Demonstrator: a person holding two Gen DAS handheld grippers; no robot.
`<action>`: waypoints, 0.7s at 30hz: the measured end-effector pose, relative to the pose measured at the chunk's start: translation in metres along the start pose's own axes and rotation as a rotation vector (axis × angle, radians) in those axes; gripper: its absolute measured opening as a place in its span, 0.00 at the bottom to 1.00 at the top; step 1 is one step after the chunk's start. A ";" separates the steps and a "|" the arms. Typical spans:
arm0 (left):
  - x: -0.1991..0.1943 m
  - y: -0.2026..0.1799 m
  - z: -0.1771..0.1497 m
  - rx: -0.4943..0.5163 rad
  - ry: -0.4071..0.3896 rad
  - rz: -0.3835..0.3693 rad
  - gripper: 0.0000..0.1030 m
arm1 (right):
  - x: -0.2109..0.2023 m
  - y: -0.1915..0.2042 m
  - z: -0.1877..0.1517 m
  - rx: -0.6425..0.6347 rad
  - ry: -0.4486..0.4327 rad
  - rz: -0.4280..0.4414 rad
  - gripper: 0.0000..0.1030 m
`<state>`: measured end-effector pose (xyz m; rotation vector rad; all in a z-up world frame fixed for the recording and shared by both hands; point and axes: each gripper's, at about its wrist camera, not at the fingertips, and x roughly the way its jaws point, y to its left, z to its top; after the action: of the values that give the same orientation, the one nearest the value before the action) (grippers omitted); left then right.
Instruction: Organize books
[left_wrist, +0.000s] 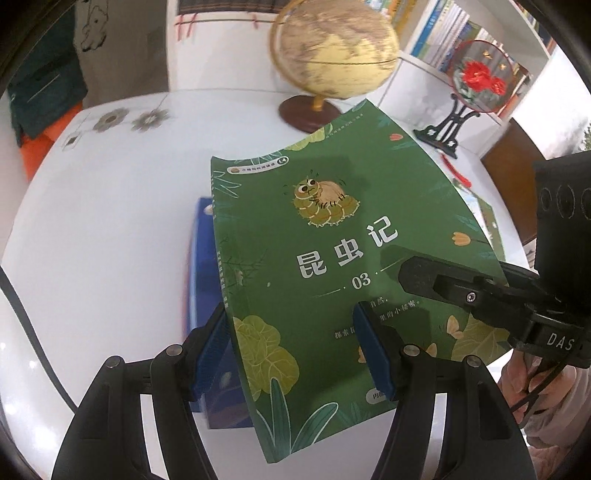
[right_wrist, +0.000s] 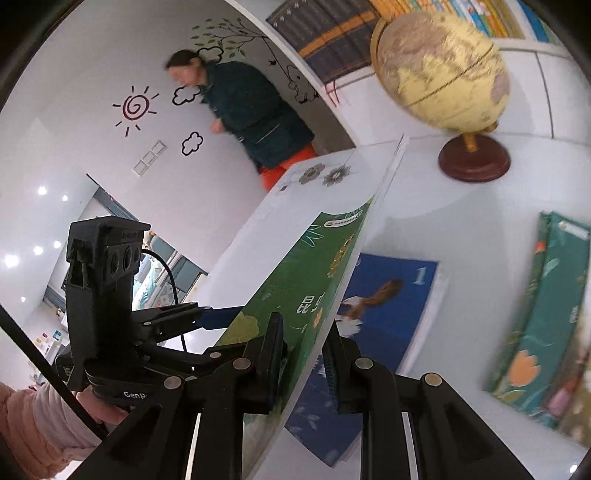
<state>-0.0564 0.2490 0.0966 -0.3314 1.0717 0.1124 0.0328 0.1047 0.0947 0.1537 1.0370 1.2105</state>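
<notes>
A green book (left_wrist: 332, 236) with a caterpillar and white characters on its cover hangs tilted above the white table (left_wrist: 110, 229). My right gripper (right_wrist: 303, 362) is shut on its edge; in the left wrist view the right gripper (left_wrist: 410, 275) reaches in from the right onto the cover. My left gripper (left_wrist: 290, 349) stands open around the book's near corner, one blue pad beside the spine and the other over the cover. A blue book (right_wrist: 391, 295) lies flat on the table beneath; in the left wrist view this blue book (left_wrist: 201, 258) shows left of the spine.
A globe (left_wrist: 332, 55) on a dark round base stands at the table's far side. A round flower ornament (left_wrist: 476, 77) on a black stand is right of it, before a bookshelf. More green books (right_wrist: 546, 314) lie at the right. A person (right_wrist: 251, 110) stands by the wall.
</notes>
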 end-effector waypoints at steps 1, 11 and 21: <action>0.001 0.003 -0.002 -0.001 0.004 0.000 0.61 | 0.005 0.001 -0.002 0.008 0.004 0.002 0.19; 0.017 0.029 -0.016 -0.023 0.054 -0.015 0.62 | 0.039 0.004 -0.016 0.042 0.057 -0.024 0.20; 0.041 0.036 -0.027 -0.040 0.115 -0.014 0.62 | 0.050 -0.004 -0.037 0.105 0.094 -0.049 0.19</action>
<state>-0.0689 0.2720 0.0412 -0.3848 1.1823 0.1033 0.0080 0.1284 0.0428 0.1530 1.1806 1.1282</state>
